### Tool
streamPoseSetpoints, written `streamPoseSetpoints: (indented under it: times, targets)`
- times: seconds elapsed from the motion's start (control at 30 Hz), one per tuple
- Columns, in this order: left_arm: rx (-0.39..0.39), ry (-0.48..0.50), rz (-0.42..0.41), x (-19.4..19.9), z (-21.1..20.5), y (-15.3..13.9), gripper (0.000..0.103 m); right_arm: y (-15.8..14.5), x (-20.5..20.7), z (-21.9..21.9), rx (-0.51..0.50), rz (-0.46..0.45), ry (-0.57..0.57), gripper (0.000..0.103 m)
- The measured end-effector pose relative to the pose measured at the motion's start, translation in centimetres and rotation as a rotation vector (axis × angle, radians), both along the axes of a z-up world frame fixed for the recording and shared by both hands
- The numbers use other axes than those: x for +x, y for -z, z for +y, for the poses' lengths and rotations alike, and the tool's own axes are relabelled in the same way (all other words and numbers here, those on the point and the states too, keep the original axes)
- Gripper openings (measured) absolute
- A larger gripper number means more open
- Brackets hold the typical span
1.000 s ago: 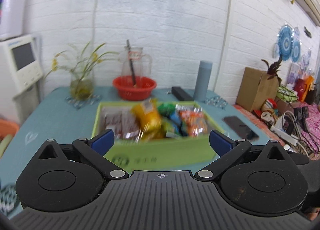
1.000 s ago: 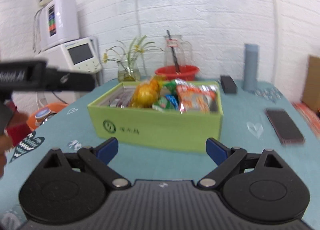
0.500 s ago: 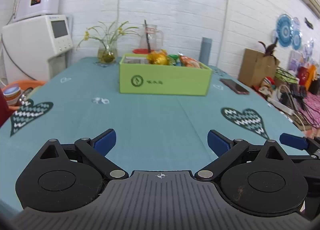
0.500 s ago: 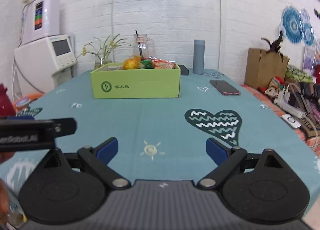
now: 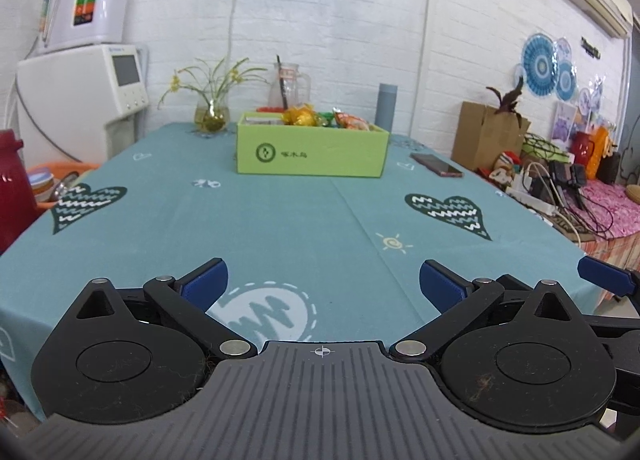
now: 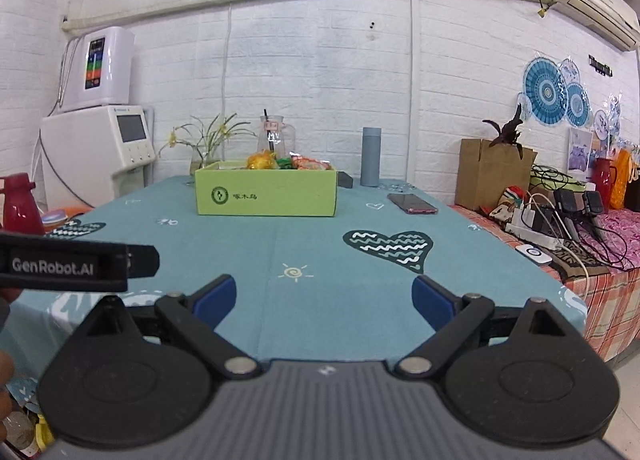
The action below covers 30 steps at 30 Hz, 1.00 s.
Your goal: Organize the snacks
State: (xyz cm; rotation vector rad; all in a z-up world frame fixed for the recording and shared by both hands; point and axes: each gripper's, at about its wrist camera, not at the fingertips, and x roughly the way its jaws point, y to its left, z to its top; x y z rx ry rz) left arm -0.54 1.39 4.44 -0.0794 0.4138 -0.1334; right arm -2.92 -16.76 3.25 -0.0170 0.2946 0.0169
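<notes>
A lime-green box stands far back on the teal tablecloth, with several snack packets heaped in it: orange, green and red. It also shows in the right wrist view with the snacks on top. My left gripper is open and empty, low over the near table edge, far from the box. My right gripper is open and empty, at the near edge too. The left gripper's body shows at the left of the right wrist view.
Behind the box stand a flower vase, a glass jug and a grey bottle. A phone lies right of the box. A red flask is at the left edge. Cables and chargers fill the right side.
Both grippers have pulled back a long way from the box to the near table edge. The box now looks small and far. Both stayed open and empty.
</notes>
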Motion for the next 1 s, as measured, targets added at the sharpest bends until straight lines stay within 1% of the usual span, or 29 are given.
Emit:
streamPoseSetpoints:
  times: [0.1, 0.33, 0.53, 0.73, 0.87, 1.0]
  targets:
    - [0.01, -0.005, 0.011, 0.5, -0.2, 0.1, 0.092, 0.3, 0.4, -0.4, 0.009, 0.026, -0.012, 0.093]
    - [0.027, 0.0, 0.019, 0.4, -0.3, 0.8, 0.091, 1.4, -0.7, -1.8, 0.064, 0.038, -0.018, 0.093]
    - [0.04, 0.008, 0.014, 0.2, -0.7, 1.0, 0.087, 1.6, -0.6, -2.4, 0.06, 0.037, -0.012, 0.093]
    - [0.056, 0.017, 0.018, 0.4, -0.9, 1.1, 0.087, 2.0, -0.3, -2.2, 0.057, 0.057, -0.018, 0.093]
    - [0.046, 0.02, 0.026, 0.5, -0.8, 1.3, 0.083, 2.1, -0.4, -1.9, 0.057, 0.06, -0.026, 0.093]
    - [0.056, 0.025, 0.019, 0.4, -0.9, 1.5, 0.083, 2.1, -0.3, -1.9, 0.055, 0.064, -0.028, 0.093]
